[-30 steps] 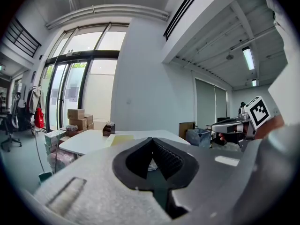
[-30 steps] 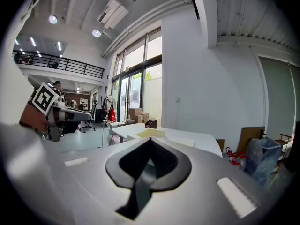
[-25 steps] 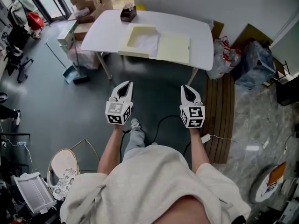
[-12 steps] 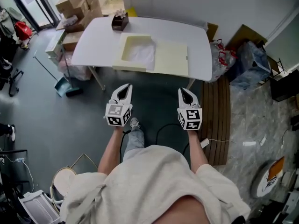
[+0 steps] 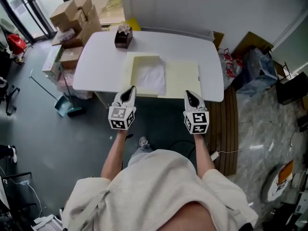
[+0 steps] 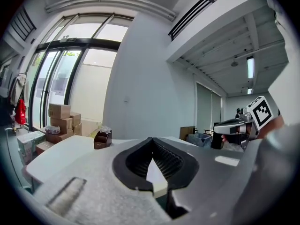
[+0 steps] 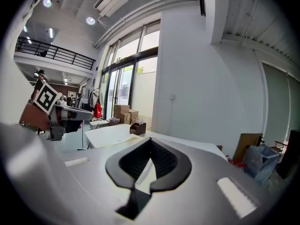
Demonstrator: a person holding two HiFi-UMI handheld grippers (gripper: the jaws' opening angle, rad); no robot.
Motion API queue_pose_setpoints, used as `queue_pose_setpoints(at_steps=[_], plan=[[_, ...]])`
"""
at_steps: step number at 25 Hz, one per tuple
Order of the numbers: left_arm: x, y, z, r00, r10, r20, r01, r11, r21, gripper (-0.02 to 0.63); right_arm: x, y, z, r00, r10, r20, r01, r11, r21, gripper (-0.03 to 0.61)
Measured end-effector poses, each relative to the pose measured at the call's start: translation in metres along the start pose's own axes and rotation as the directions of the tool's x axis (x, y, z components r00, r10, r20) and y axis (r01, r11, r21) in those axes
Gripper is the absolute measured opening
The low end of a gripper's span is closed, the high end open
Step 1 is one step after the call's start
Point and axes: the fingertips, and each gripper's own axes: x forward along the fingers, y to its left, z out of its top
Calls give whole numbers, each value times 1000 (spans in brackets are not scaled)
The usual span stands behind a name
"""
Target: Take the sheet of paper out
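Observation:
A shallow cream box (image 5: 131,75) lies open on the white table (image 5: 96,66), its lid (image 5: 183,78) folded out to the right. A white sheet of paper (image 5: 151,77) rests inside the box. Both grippers hover side by side just short of the table's near edge, apart from the box. My left gripper (image 5: 130,89) is shut and empty, pointing at the box's near left corner. My right gripper (image 5: 188,94) is likewise shut and empty, below the lid. In the left gripper view the jaws (image 6: 152,142) meet with nothing between them; the right gripper view shows the same (image 7: 150,142).
A brown tissue box (image 5: 123,36) stands at the table's far left. Cardboard boxes (image 5: 72,16) pile up left of the table, with a dustpan (image 5: 65,106) on the floor. Bags (image 5: 250,64) and wooden planks (image 5: 232,124) lie to the right.
The person has walked toward the table, so table and box have come closer beneath the grippers. Both grippers stayed shut and side by side.

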Motion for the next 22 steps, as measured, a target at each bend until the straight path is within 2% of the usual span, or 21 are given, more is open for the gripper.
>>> queue_pose_setpoints(at_steps=[9,17,22], plan=[[69,69,16,999,-38,4,38,999,-3,-2,86,-5,19,999,-36,-18,36,999,-8,0],[108,94,7,997,-76,-23,75,997,-6,-2,127,-11,11,997,-64,-48,64,998,3,0],[124,93,0,994,-94,-46,94,996,-6,-2,136,-17,-1,995,-64,-76,66,998,16,0]])
